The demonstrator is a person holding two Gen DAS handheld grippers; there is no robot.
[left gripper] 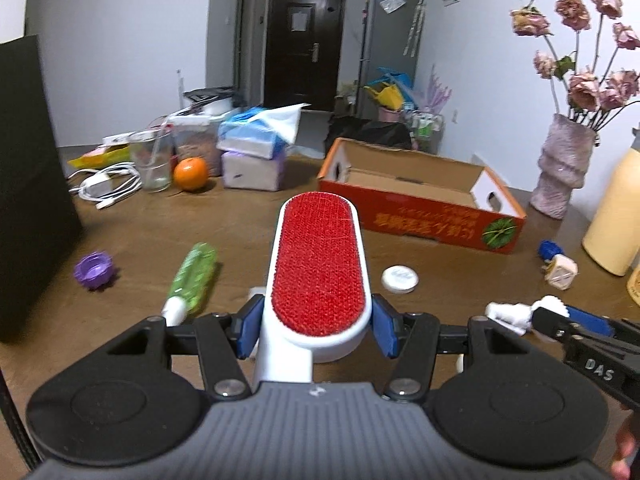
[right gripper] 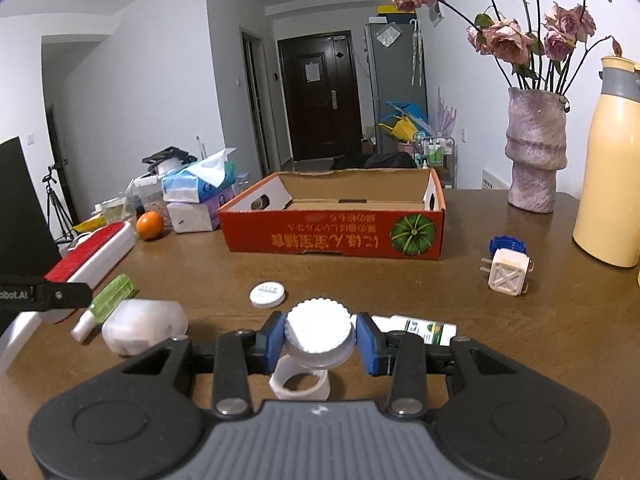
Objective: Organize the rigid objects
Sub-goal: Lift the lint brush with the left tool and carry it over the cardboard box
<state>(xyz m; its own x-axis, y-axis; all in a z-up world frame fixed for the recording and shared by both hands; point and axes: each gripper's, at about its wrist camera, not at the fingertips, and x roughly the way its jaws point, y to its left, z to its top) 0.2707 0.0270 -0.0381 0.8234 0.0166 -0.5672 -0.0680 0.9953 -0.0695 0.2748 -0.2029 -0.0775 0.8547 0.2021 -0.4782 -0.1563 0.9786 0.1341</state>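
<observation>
Brown table (right gripper: 520,360) is carrying an open orange carton (right gripper: 336,220). Left gripper (left gripper: 318,326) is clamping a red-faced lint brush (left gripper: 318,260); right gripper (right gripper: 320,342) is pinching a white ribbed cap (right gripper: 319,330), possibly a small bottle's.

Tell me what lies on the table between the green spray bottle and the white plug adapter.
A small round white lid lies between the green spray bottle and the white plug adapter; the right wrist view shows it.
</observation>
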